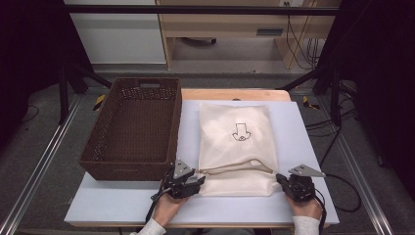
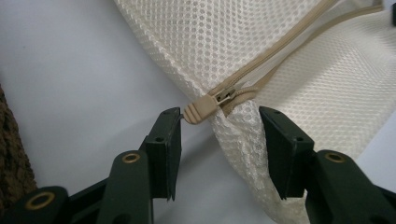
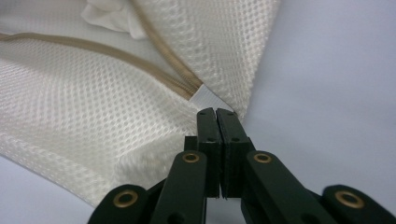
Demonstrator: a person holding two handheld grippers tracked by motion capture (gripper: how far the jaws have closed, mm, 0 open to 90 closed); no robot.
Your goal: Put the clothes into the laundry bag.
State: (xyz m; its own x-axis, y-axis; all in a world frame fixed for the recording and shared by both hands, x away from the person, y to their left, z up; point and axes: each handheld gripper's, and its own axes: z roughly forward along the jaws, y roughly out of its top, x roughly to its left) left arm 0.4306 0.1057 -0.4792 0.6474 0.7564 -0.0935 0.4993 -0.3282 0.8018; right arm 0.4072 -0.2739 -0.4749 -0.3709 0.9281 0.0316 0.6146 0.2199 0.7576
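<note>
A cream mesh bag [image 1: 237, 117] with a black printed mark lies flat on the white table top [image 1: 122, 203]. Its tan zipper [image 1: 235, 169] runs across the near end and gapes open. In the left gripper view the bag [image 2: 327, 60] has its zipper pull [image 2: 201, 111] at the corner, just off the left jaw's tip. My left gripper [image 1: 198, 180] [image 2: 219, 116] is open, its jaws standing apart on either side of that corner. My right gripper [image 1: 280, 178] [image 3: 216, 111] is shut on the bag's [image 3: 93, 93] opposite near corner, beside a white tab [image 3: 205, 97].
A dark brown woven basket [image 1: 129, 164] stands on the table's left half, right beside my left gripper. White cloth [image 3: 112, 18] shows inside the bag's opening. Bare table top lies in front of the bag and to its right.
</note>
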